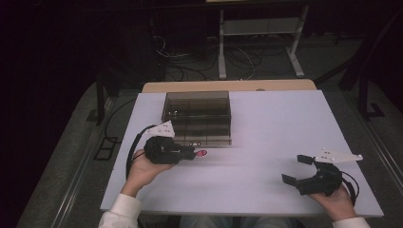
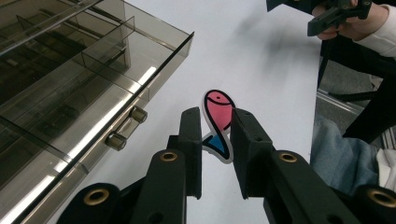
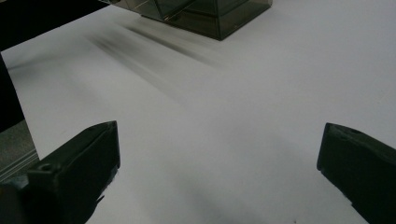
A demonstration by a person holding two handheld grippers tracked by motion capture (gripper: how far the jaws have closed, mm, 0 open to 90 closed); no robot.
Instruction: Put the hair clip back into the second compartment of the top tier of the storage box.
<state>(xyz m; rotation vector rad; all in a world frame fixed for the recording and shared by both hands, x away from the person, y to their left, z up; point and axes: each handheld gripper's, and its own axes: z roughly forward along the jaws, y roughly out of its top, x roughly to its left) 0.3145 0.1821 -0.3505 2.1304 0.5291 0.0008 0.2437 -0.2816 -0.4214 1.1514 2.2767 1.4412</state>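
Two jaws of the left hand-held gripper (image 2: 215, 140) clamp a pink fish tag (image 2: 218, 122) beside the smoked drawer box (image 2: 88, 79); the right hand-held gripper (image 1: 298, 170) gapes, holding nothing.

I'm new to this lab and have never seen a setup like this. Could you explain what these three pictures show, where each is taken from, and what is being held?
A person sits at a white table and holds a hand-operated two-jaw tool in each hand; there is no robot arm. The high view looks down from above the person's side. The other two pictures come from small cameras riding on each tool, looking along its black jaws.

The left gripper has its jaws closed on a flat pink and blue fish-shaped piece, pinching its tail end. In the high view the fish is just in front of a smoky transparent drawer box, whose small metal knobs show in the left gripper view.

The right gripper hangs over bare table with its jaws wide apart, holding nothing.
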